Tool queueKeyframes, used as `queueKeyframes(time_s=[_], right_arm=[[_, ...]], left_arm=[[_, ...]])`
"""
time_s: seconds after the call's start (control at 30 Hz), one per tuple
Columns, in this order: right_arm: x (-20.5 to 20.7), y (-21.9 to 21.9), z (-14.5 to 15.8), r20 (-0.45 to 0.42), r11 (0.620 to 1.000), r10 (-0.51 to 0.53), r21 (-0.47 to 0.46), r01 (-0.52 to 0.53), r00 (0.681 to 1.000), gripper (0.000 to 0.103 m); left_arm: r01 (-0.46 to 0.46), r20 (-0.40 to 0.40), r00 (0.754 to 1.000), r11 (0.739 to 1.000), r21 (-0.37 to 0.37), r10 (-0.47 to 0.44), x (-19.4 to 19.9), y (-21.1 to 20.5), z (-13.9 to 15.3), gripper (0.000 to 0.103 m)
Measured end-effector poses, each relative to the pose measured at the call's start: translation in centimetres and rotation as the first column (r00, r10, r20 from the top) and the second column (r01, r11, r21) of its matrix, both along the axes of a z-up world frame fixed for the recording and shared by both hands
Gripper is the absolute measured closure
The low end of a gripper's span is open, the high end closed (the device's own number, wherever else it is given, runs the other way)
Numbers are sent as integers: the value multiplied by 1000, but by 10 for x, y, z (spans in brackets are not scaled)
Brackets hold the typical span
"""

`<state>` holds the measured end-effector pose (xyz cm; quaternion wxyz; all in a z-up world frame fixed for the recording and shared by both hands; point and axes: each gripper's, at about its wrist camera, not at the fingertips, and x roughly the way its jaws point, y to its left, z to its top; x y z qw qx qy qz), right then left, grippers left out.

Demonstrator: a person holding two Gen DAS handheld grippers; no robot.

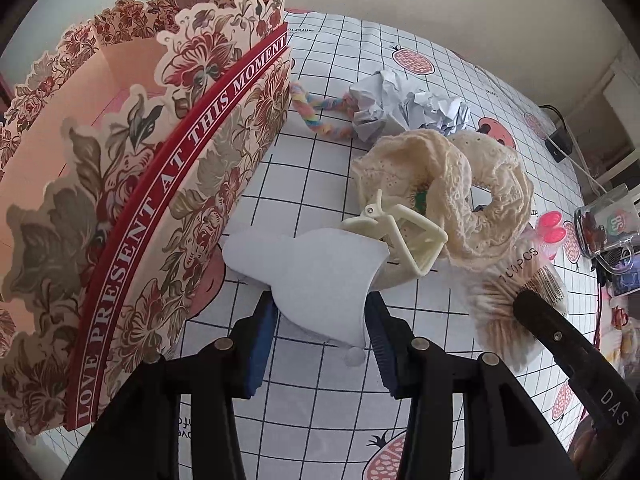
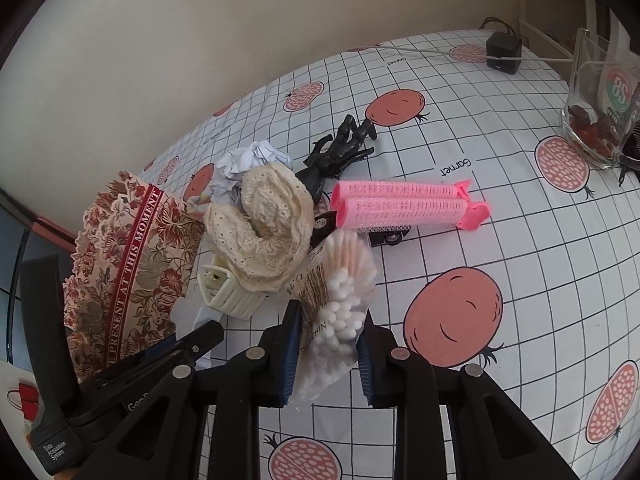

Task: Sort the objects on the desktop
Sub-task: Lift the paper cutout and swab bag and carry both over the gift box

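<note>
My left gripper (image 1: pixel 320 316) is shut on a white sheet of paper (image 1: pixel 316 276), held beside the floral gift box (image 1: pixel 132 184). A cream hair claw (image 1: pixel 404 232) and cream lace scrunchies (image 1: pixel 460 184) lie just beyond it. My right gripper (image 2: pixel 328 344) is shut on a plastic bag of cotton swabs (image 2: pixel 340 296), which also shows in the left wrist view (image 1: pixel 516 292). Pink hair rollers (image 2: pixel 404 208), a black hair claw (image 2: pixel 340 152) and crumpled paper (image 2: pixel 252 160) lie further out.
A rainbow braided hair tie (image 1: pixel 316 112) lies by the box. A glass mug (image 2: pixel 600 96) stands at the right edge. A black charger (image 2: pixel 502 52) with cable sits at the back. The table has a grid cloth with pomegranate prints (image 2: pixel 452 316).
</note>
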<state>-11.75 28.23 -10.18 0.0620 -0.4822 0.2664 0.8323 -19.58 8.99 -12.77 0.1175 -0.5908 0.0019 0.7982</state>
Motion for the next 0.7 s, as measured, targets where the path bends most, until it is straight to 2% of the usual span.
queueKeyframes(time_s=[0.27,0.7], right_arm=[[-1,-1,25,-79,999,-30,-39,27,996,76],[-3,0,52,-195,987,-109,-138,82,975,76]], left_arm=[[6,-43,999,999,40,-4,5,1,16,56],[-73,-122,989,992,107,86,-1,16,47,56]])
